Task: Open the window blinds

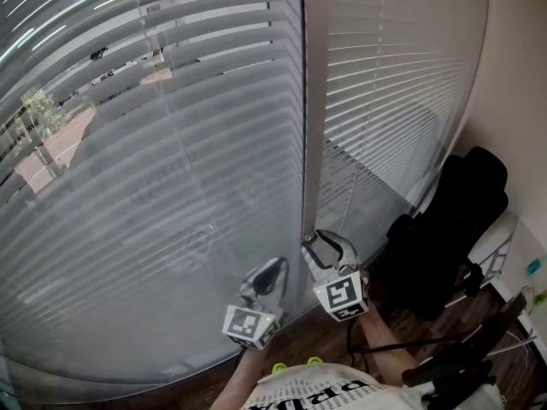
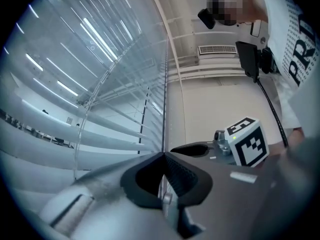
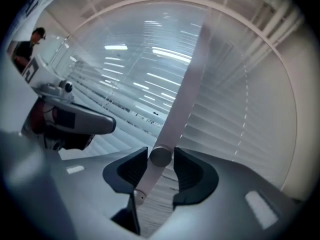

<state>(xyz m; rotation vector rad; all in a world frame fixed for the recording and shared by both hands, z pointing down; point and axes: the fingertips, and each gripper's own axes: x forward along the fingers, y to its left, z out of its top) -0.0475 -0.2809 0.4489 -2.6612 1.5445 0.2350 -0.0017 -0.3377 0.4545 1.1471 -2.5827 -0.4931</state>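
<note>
The right gripper (image 3: 161, 153) hangs before the lower middle of the blinds (image 1: 171, 161), jaws wide apart on either side of the wand (image 3: 180, 99), whose round end sits between the pads unclamped. The left gripper (image 2: 163, 156), before the blinds' lower left half, has its jaws closed tip to tip. The slats (image 1: 402, 75) lie nearly shut

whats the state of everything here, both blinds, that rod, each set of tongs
left grey slatted window blind: lowered, slats tilted open, street visible through
right grey slatted window blind: lowered, slats closed
pale round-ended rod: between the right tongs, apparently not squeezed
left tongs: shut, nothing seen between them
right tongs: open around the rod
</note>
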